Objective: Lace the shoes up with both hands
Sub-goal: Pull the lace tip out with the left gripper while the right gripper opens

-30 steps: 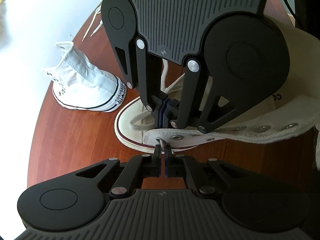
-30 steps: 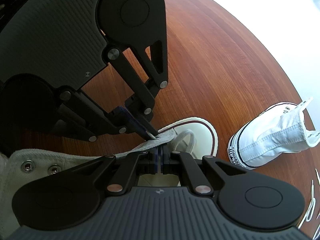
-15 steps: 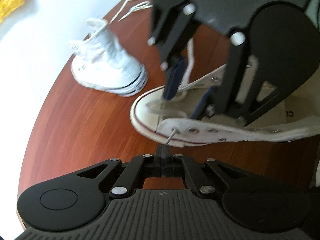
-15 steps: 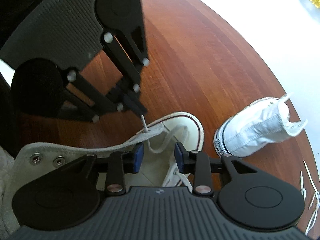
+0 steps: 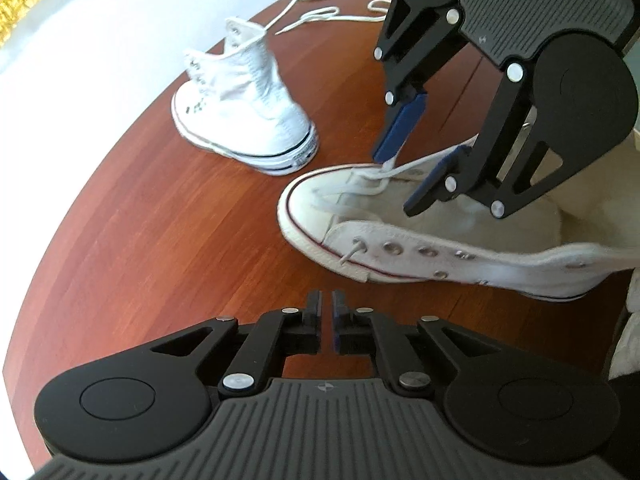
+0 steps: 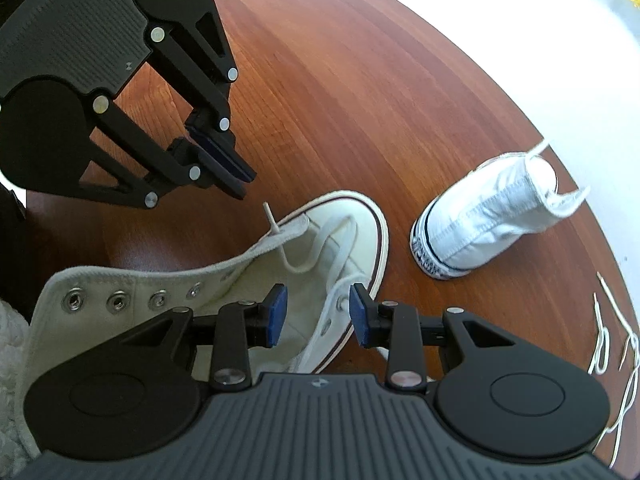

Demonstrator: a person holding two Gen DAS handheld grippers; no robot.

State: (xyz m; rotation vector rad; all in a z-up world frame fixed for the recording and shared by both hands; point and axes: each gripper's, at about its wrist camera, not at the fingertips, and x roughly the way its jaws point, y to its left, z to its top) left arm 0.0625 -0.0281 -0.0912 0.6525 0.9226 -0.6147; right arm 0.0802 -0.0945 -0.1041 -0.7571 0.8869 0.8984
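A cream high-top shoe [image 5: 460, 236] lies on its side on the wooden table [image 5: 160, 240]. The lace tip [image 5: 352, 250] pokes out of its front eyelet and stands free. My left gripper [image 5: 326, 302] hovers just short of that tip; its jaws are opening, with a narrow gap and nothing between them. My right gripper [image 5: 400, 184] hangs open over the shoe's toe, where the lace [image 5: 372, 190] crosses. In the right wrist view the right gripper [image 6: 318, 312] is open above the cream shoe [image 6: 344, 220], and the left gripper [image 6: 245, 185] sits apart from the lace tip [image 6: 268, 216].
A second, white high-top shoe [image 5: 240, 120] stands further back on the table, also in the right wrist view as the white shoe [image 6: 488, 220]. Loose white laces [image 5: 340, 12] lie near the table's far edge. The table's rounded edge runs close on the left.
The right gripper opened and lifted off the lace. The left gripper, shut on the lace tip until half a second ago, has let it go and drawn back a little.
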